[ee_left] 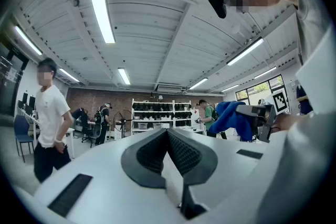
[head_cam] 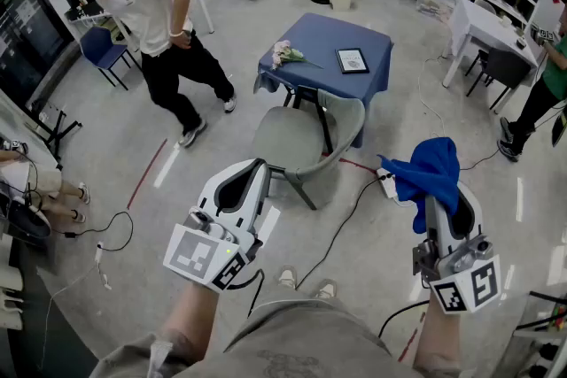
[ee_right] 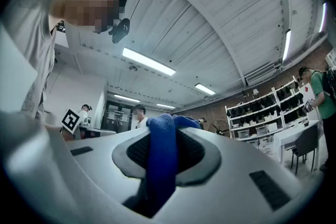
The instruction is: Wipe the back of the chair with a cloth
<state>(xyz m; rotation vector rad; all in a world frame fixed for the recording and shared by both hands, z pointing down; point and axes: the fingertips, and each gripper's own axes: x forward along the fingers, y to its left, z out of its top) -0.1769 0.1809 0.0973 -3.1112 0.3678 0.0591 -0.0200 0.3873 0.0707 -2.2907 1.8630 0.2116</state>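
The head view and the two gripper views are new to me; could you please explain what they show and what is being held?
A person holds a handheld two-jaw gripper in each hand. The head view looks down from a camera on the person's head; each gripper view looks along that gripper's own jaws. The left gripper is shut and empty. The right gripper is shut on a blue cloth. Ahead stands a grey chair, untouched, before a blue-covered table bearing flowers and a tablet.
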